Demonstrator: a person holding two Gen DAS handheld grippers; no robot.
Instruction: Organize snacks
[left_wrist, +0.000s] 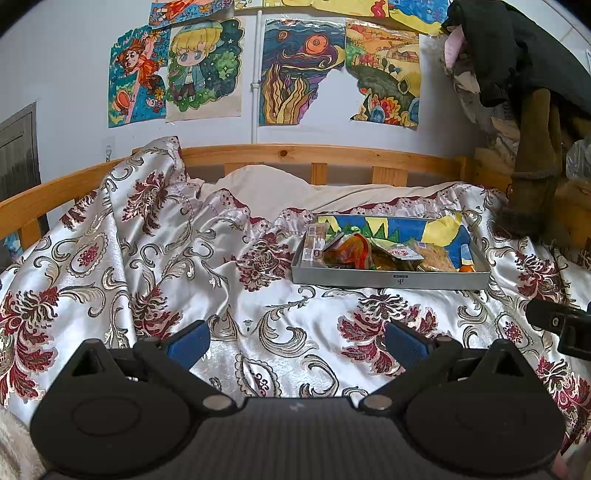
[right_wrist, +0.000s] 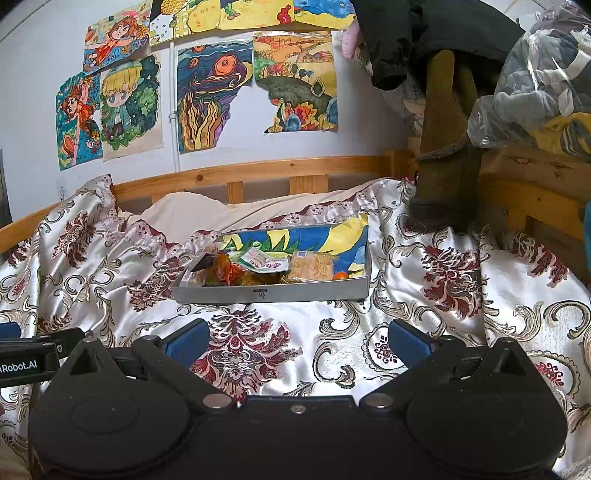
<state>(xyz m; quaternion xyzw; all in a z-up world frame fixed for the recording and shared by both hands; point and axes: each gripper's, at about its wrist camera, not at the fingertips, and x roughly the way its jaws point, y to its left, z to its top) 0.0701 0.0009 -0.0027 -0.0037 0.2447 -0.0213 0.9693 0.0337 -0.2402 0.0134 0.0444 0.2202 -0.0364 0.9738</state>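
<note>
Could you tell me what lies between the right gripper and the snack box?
Only patterned bedspread separates the right gripper from the snack box; the right wrist view shows it.

Black tongs (left_wrist: 297, 341) carry blue pads (left_wrist: 188, 341).

A white wall (left_wrist: 55, 74) carries bright drawings (left_wrist: 205, 70). Below runs a pine bed rail (left_wrist: 295, 153), with a floral satin quilt (left_wrist: 110, 258) over the bed. Dark clothes (right_wrist: 424, 33) hang at right.

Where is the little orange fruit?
The orange fruit sits in the box's front right corner, beside the cracker packet, seen in both wrist views.
</note>
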